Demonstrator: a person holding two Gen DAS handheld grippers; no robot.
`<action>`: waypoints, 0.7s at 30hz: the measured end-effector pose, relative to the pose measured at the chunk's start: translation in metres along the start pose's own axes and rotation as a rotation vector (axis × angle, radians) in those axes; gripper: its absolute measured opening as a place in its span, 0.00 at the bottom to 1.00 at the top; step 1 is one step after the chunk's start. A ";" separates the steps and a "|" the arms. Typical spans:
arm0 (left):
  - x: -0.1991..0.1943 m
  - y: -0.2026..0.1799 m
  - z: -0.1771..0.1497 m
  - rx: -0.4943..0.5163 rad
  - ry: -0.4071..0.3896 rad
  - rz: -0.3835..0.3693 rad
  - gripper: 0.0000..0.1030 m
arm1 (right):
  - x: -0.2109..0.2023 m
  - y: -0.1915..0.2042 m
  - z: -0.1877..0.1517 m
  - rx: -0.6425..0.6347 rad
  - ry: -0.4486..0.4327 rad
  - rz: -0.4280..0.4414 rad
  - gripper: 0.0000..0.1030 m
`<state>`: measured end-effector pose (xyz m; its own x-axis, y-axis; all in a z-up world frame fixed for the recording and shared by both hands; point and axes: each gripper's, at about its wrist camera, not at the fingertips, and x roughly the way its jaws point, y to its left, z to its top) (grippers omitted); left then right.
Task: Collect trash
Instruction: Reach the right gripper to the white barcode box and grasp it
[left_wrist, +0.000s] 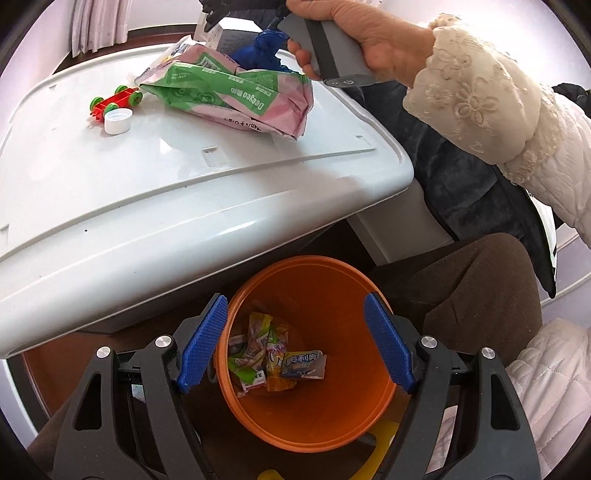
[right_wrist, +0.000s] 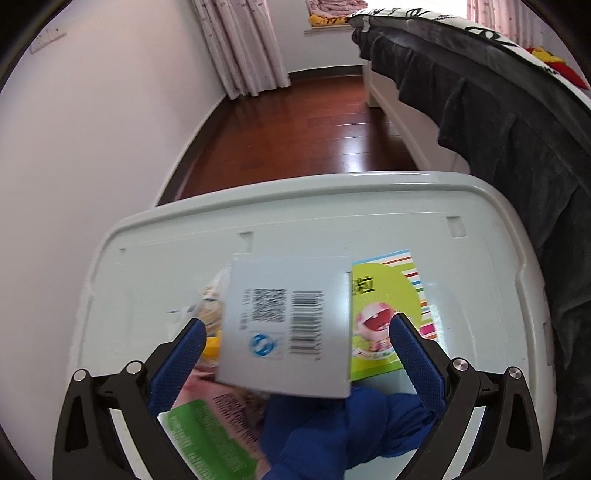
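A: Left claw (left_wrist: 295, 339) is hanging spread wide, nothing in it, over the orange bin (left_wrist: 314, 424) below the table (left_wrist: 184, 206) edge. Wrappers (left_wrist: 273, 362) are lying at the bottom, print too small to read.

B: Right claw (right_wrist: 297, 354) is also gaping, pads not touching the grey box (right_wrist: 288, 325). QR code and barcode are showing, digits blurred.

A: The green-pink bag (left_wrist: 236, 96) is reading "Deeyeo", sitting near the table's far edge. Blue crumpled thing (right_wrist: 343, 435) is unidentifiable.

B: White cap (left_wrist: 117, 121) and toy cart (left_wrist: 116, 100) are sitting toward the left edge. Striped booklet (right_wrist: 388, 317) is half hidden behind the box.
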<state>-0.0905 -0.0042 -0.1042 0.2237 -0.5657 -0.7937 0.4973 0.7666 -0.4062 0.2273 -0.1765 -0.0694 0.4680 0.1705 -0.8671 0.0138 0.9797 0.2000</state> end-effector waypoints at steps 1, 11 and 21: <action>0.000 0.001 0.000 -0.003 0.000 -0.001 0.72 | 0.004 -0.001 0.000 0.000 0.012 0.003 0.83; -0.003 -0.001 0.000 0.006 -0.010 0.006 0.72 | -0.012 -0.002 0.000 -0.016 -0.058 0.026 0.63; -0.021 -0.008 0.008 0.036 -0.080 0.056 0.72 | -0.107 -0.016 -0.021 -0.029 -0.203 0.141 0.63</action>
<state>-0.0923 -0.0013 -0.0808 0.3177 -0.5462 -0.7751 0.5118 0.7869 -0.3448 0.1580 -0.2078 0.0108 0.6316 0.2837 -0.7216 -0.0883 0.9509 0.2966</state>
